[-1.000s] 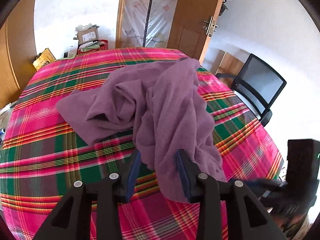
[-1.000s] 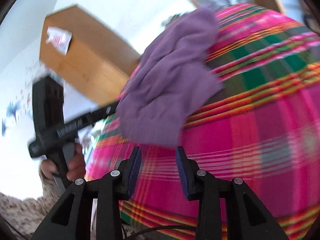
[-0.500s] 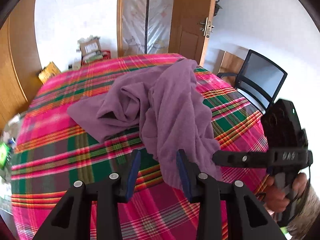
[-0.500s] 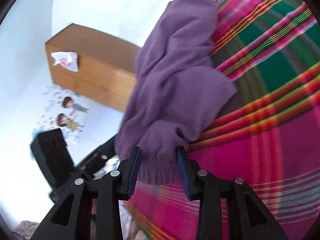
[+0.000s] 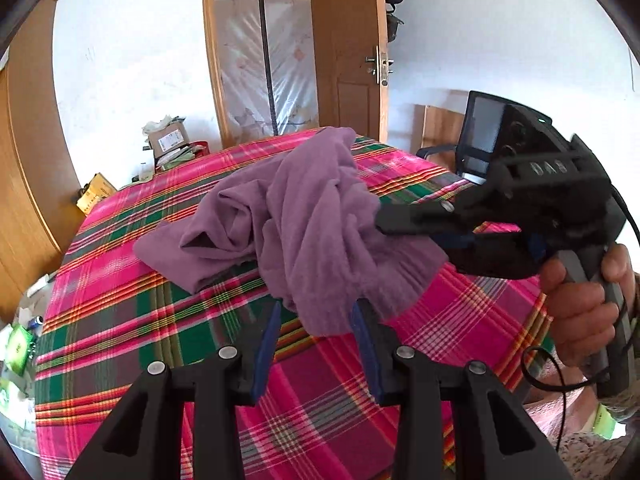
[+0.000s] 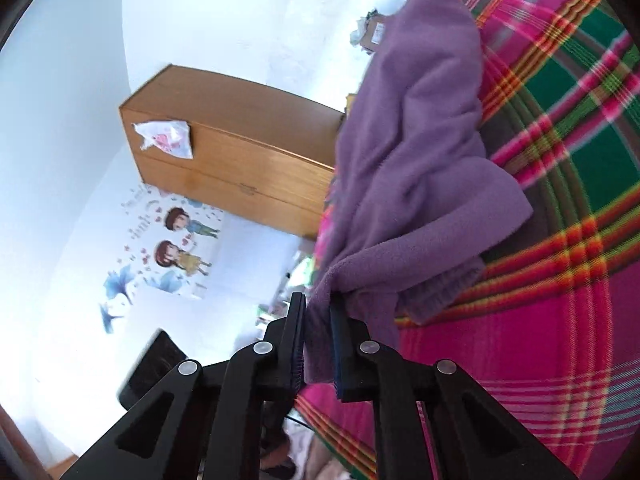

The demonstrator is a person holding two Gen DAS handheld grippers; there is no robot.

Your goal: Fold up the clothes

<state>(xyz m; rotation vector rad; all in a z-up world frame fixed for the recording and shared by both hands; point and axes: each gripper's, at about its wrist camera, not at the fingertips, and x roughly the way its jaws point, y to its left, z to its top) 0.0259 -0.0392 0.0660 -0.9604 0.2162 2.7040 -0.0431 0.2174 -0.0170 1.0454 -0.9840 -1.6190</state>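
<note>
A crumpled purple garment [image 5: 304,216] lies in a heap on the table under a pink-and-green plaid cloth [image 5: 160,320]. My left gripper [image 5: 316,312] is open at the garment's near hem; a lobe of the cloth sits between its blue pads without being pressed. From the right, my right gripper [image 5: 384,220], held by a hand [image 5: 580,320], reaches into the garment's right edge. In the right wrist view its jaws are closing, and the right gripper [image 6: 318,308] pinches a fold of the purple garment [image 6: 416,152] between narrow pads, lifting that edge off the plaid cloth [image 6: 560,320].
A black office chair [image 5: 480,136] stands past the table's right side, near a wooden door [image 5: 348,60]. A cardboard box and clutter [image 5: 168,140] sit beyond the far edge. A wooden cabinet [image 6: 232,152] stands by the wall with stickers.
The right gripper came in from the right to the garment's edge, rolled, and its jaws narrowed onto a fold. The left gripper shifted across the table and stayed open at the hem.
</note>
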